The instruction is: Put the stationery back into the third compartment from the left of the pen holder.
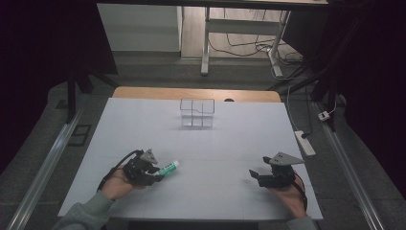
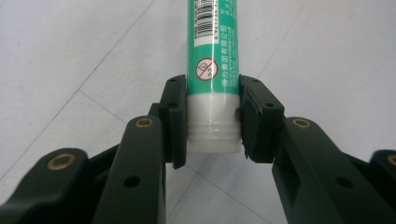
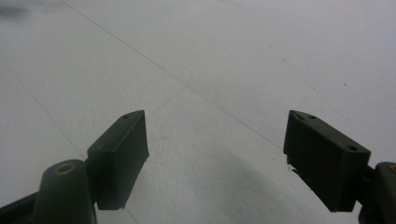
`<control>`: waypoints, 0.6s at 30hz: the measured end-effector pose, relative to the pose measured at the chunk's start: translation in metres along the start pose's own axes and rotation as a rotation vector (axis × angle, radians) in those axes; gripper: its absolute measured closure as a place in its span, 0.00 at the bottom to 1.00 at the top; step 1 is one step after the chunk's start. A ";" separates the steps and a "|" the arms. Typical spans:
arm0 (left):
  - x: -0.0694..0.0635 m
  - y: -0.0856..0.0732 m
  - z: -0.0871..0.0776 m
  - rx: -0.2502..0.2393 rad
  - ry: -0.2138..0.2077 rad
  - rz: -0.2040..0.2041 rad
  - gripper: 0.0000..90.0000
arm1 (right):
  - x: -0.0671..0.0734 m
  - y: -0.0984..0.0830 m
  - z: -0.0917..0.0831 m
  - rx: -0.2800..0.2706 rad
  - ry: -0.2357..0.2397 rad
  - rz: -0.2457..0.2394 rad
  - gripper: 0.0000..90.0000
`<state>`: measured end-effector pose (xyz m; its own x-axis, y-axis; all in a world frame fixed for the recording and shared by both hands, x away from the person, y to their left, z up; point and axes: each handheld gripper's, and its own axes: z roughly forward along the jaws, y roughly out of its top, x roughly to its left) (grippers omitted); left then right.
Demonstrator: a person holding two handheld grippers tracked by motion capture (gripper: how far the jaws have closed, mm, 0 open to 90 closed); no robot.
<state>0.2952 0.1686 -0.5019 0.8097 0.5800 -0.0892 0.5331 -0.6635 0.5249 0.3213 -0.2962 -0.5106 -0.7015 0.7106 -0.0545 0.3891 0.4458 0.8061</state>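
A green and white glue stick [image 1: 168, 167] lies on the white table top [image 1: 143, 124] at the front left, pointing away to the right. My left gripper [image 1: 155, 173] is shut on its white end. In the left gripper view the pads [image 2: 175, 116] press both sides of the glue stick [image 2: 211, 46] near its white base, with my left gripper [image 2: 212, 107] low over the surface. My right gripper [image 1: 253, 175] rests at the front right, open. In the right gripper view, my right gripper [image 3: 217, 140] has jaws spread wide with only bare table between them.
A clear plastic box with compartments [image 1: 197, 113] stands at the back middle of the table. Beyond the table's far edge are a desk frame [image 1: 206, 43] and cables on the floor. A white power strip [image 1: 305, 143] lies off the right edge.
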 end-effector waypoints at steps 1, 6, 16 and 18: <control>0.001 0.000 -0.001 -0.009 -0.004 -0.001 0.72 | 0.000 0.000 0.000 -0.004 0.001 0.002 0.23; 0.004 0.000 -0.005 -0.053 -0.035 0.001 0.72 | -0.001 0.000 -0.001 -0.015 0.001 0.008 0.23; 0.007 0.003 -0.011 -0.117 -0.068 0.012 0.72 | 0.001 0.001 -0.001 -0.020 0.001 0.007 0.23; 0.007 0.005 -0.011 -0.120 -0.068 0.021 0.72 | 0.001 0.001 -0.001 -0.022 0.004 0.005 0.23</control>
<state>0.3010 0.1750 -0.4906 0.8371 0.5309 -0.1320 0.4862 -0.6115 0.6242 0.3201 -0.2953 -0.5090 -0.7017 0.7108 -0.0481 0.3793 0.4298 0.8194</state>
